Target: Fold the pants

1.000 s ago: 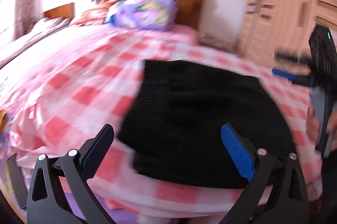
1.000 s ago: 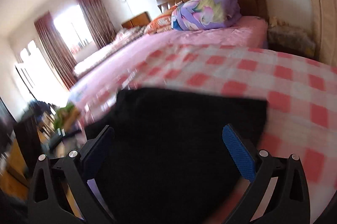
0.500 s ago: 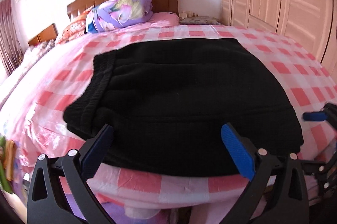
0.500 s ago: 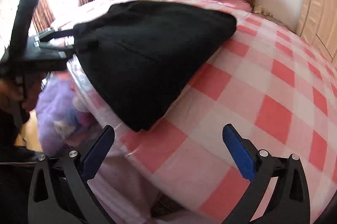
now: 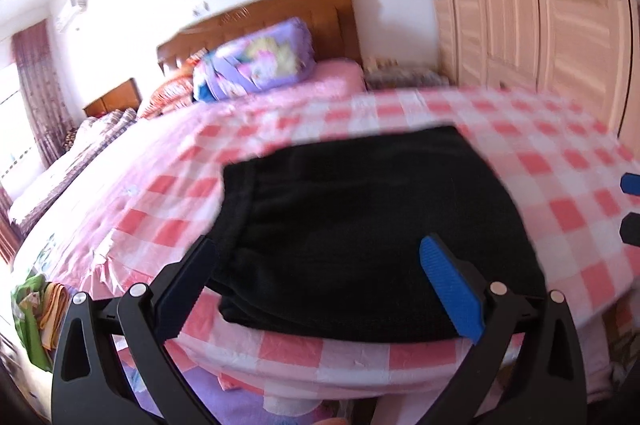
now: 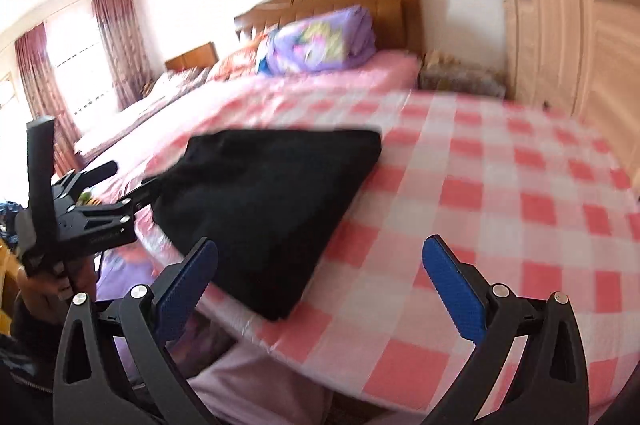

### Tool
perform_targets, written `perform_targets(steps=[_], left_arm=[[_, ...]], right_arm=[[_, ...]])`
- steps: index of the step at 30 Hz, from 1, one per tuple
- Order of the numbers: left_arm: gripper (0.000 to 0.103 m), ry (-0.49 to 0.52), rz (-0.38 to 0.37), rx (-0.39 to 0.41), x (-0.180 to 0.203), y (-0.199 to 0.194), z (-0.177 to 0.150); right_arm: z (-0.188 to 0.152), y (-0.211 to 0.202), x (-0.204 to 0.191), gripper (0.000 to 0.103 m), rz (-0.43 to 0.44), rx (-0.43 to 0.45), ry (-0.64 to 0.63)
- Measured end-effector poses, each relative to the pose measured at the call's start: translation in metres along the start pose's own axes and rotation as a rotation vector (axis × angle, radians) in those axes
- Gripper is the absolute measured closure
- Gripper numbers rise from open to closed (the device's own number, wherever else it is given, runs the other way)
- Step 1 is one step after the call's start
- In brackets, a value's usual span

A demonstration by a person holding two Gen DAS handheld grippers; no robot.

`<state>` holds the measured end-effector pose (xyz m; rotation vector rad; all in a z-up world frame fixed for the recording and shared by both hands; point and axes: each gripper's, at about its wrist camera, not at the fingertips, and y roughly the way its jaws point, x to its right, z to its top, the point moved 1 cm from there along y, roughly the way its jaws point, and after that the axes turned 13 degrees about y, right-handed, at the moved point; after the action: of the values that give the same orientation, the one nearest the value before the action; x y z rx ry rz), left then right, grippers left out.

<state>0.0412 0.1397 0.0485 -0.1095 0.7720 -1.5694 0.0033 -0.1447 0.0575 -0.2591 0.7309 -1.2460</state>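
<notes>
The black pants [image 5: 368, 225] lie folded into a compact rectangle on the pink-checked bedspread [image 5: 560, 161], near the foot edge of the bed. They also show in the right wrist view [image 6: 272, 201]. My left gripper [image 5: 320, 277] is open and empty, hovering over the near edge of the pants. My right gripper [image 6: 320, 277] is open and empty, to the right of the pants over bare bedspread [image 6: 500, 209]. The left gripper also shows at the left of the right wrist view [image 6: 120, 185], beside the pants. The right gripper's fingertips [image 5: 630, 183] peek in at the left wrist view's right edge.
A purple pillow [image 5: 256, 65] and wooden headboard [image 5: 280, 13] stand at the far end of the bed. A beige wardrobe [image 5: 540, 5] lines the right side. A green and orange cloth pile [image 5: 36, 309] sits low at the left. Curtained windows [image 6: 52, 65] are at the far left.
Both grippers have drawn back and up from the bed, so the pants look smaller and farther. The pants lie still, folded as before. Both grippers stay open.
</notes>
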Motion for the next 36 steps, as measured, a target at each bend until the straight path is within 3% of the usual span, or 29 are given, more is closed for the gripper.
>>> perform_targets(steps=[3, 8, 11, 15, 19, 21, 24, 26, 29, 31, 35, 36], left_arm=[[0.001, -0.003, 0.069, 0.056, -0.005, -0.016, 0.004], [0.001, -0.005, 0.141, 0.075, -0.007, -0.025, 0.008], [0.001, -0.016, 0.133, 0.059, -0.01, -0.021, 0.008], [0.001, -0.082, 0.057, -0.009, -0.02, -0.004, 0.0], [0.001, -0.194, -0.06, -0.112, -0.05, 0.027, -0.013], [0.001, -0.316, -0.152, -0.175, -0.083, 0.053, -0.024], [0.001, -0.467, -0.198, -0.261, -0.134, 0.092, -0.04], [0.002, -0.528, -0.352, -0.368, -0.158, 0.133, -0.05], [0.002, -0.562, -0.533, -0.456, -0.165, 0.174, -0.06], [0.002, -0.562, -0.594, -0.47, -0.161, 0.184, -0.061], [0.002, -0.478, -0.771, -0.493, -0.125, 0.19, -0.052], [0.002, -0.438, -0.768, -0.504, -0.115, 0.189, -0.049]], right_arm=[[0.006, -0.008, -0.01, 0.004, -0.032, 0.068, -0.035], [0.01, -0.027, -0.023, 0.004, -0.032, 0.2, -0.058], [0.009, -0.011, -0.024, 0.004, -0.03, 0.135, -0.055], [0.001, 0.011, -0.021, 0.004, -0.014, 0.047, -0.031], [-0.005, 0.055, -0.004, 0.004, 0.006, -0.142, 0.04], [-0.008, 0.09, 0.014, 0.004, 0.026, -0.277, 0.143], [-0.005, 0.128, 0.033, 0.004, 0.084, -0.395, 0.285], [-0.001, 0.148, 0.04, 0.004, 0.131, -0.443, 0.36], [0.008, 0.172, 0.041, 0.004, 0.158, -0.476, 0.41], [0.014, 0.183, 0.034, 0.004, 0.151, -0.499, 0.392], [0.018, 0.201, 0.018, 0.004, 0.179, -0.537, 0.373], [0.018, 0.206, 0.012, 0.004, 0.202, -0.554, 0.37]])
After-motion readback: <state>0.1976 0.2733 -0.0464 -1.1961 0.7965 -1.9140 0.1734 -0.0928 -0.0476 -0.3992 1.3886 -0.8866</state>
